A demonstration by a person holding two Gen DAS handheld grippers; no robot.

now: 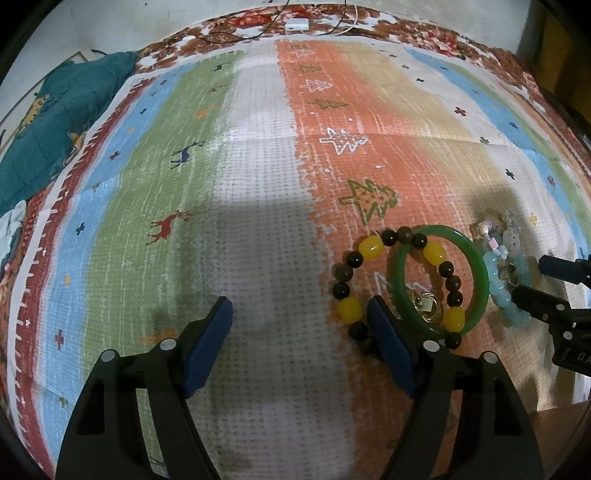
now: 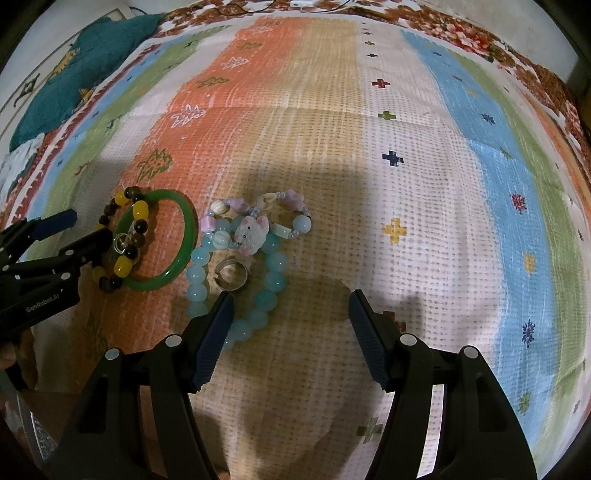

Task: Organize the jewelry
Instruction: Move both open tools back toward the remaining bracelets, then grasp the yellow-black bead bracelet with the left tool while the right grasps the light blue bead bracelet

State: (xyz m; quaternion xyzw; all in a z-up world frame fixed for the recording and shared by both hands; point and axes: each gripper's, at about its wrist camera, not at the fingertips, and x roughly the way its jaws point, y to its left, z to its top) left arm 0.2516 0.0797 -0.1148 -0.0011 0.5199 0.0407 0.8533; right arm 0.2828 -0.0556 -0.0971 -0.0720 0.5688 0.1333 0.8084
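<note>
A green bangle (image 1: 480,273) (image 2: 186,236) lies on the striped mat, overlapping a bracelet of dark and yellow beads (image 1: 369,247) (image 2: 140,210). A small gold ring (image 1: 424,304) sits inside the bangle. To their right lie a light-blue bead bracelet (image 2: 275,262), a pastel charm bracelet with an animal charm (image 2: 253,230) and a silver ring (image 2: 231,275). My left gripper (image 1: 300,301) is open over bare mat, its right finger covering the bead bracelet's near edge. My right gripper (image 2: 291,295) is open, with its left finger over the blue beads.
The mat (image 1: 258,184) lies on a floral cloth (image 1: 424,33). A teal quilted cloth (image 1: 62,122) is bunched at the back left. A white charger (image 1: 296,25) with cables lies at the far edge. The left gripper (image 2: 88,227) reaches in beside the bangle.
</note>
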